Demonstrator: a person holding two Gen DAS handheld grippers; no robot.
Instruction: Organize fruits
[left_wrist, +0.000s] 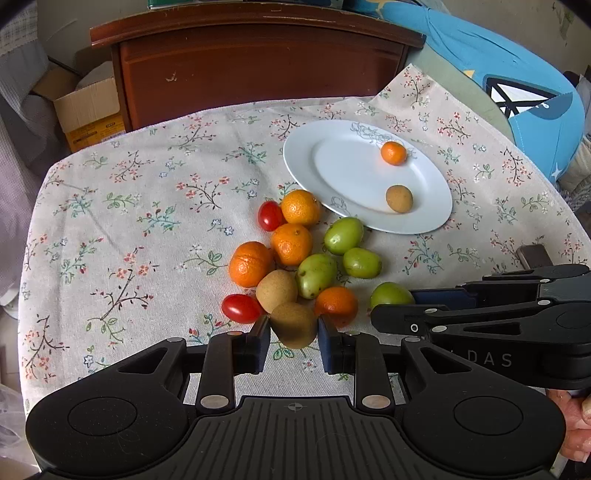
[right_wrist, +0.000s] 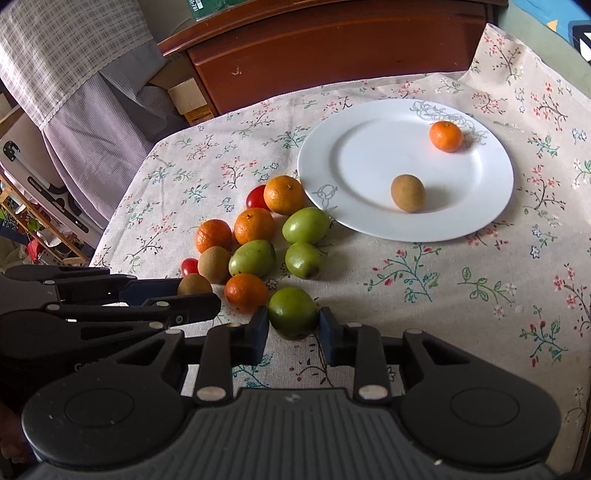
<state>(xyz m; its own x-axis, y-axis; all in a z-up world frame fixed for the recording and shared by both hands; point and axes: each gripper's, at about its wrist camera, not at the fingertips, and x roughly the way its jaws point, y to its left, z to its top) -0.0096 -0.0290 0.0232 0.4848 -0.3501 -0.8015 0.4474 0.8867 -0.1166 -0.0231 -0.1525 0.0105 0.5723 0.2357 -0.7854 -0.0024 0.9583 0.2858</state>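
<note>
Brown fruit (left_wrist: 293, 325) sits between my left fingers (left_wrist: 293, 341), pads touching or nearly touching both its sides; I judge them clamped on it, though real pressure cannot be confirmed. Green fruit (right_wrist: 293, 313) sits the same way between my right fingers (right_wrist: 293, 334), also apparently gripped. Whether either fruit is lifted off the surface (left_wrist: 147, 258) or resting on it: cannot tell, undersides hidden by the pads. Both lie at the near edge of the loose pile: oranges (left_wrist: 291, 243), more green fruits (left_wrist: 343, 235), another brown fruit (left_wrist: 277, 290), two red tomatoes (left_wrist: 241, 308). White plate (right_wrist: 491, 206) lies ahead and to the right of the pile, just beside it, already holding one small orange (right_wrist: 446, 136) and one brown fruit (right_wrist: 407, 193), apart from each other. Key relation: plate is forward-right of both grips; the right side is nearer it, so I judge the green fruit travels the shorter way. The held orange-side neighbour (right_wrist: 246, 293) is close to both grips; a nudge is a risk.
</note>
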